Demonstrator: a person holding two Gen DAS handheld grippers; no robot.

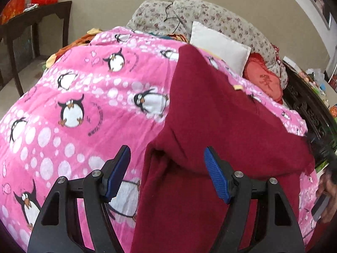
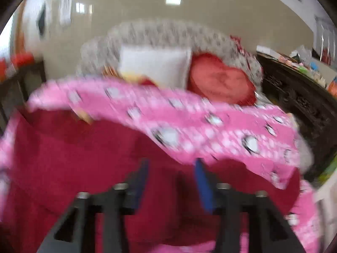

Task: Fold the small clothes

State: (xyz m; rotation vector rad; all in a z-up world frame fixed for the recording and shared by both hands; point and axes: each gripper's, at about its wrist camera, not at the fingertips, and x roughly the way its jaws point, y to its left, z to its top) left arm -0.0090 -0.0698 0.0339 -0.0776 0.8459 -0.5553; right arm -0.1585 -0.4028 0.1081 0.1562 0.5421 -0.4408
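A dark red garment lies spread on the pink penguin blanket, with a fold near its left edge. My left gripper is open, its blue-padded fingers straddling that folded edge just above the cloth, holding nothing. In the blurred right wrist view the red garment fills the lower left, and a flap of the pink blanket lies over its far side. My right gripper is open over the red cloth, holding nothing.
A white pillow, a red heart cushion and a floral quilt sit at the bed's head. A dark wooden table stands to the left, dark carved furniture to the right.
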